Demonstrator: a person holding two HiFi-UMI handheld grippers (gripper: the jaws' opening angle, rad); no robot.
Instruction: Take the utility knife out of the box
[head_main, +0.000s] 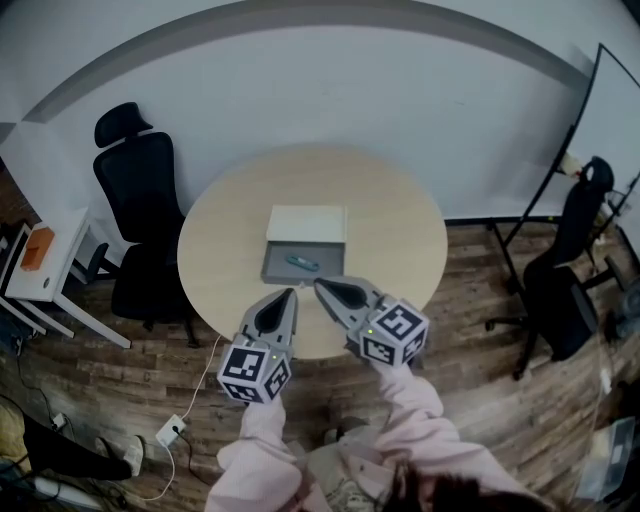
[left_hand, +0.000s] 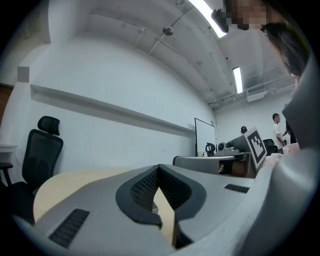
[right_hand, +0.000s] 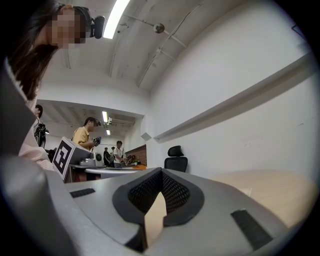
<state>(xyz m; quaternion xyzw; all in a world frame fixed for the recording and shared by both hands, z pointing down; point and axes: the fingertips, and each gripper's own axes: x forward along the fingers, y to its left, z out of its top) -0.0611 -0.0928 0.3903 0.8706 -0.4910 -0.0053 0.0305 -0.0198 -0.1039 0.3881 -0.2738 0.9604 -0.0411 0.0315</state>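
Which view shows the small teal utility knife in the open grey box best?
The head view: the small teal utility knife lies uncovered inside the open grey box, seen from above. Neither gripper view shows the knife at all.

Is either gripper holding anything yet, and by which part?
Nothing is held. The left gripper and right gripper are shut and empty; the knife lies in the box.

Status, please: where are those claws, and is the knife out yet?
Both shut, empty: left gripper, right gripper, over the near edge of the table. The utility knife lies in the open box, untouched. Nothing blocks the way.
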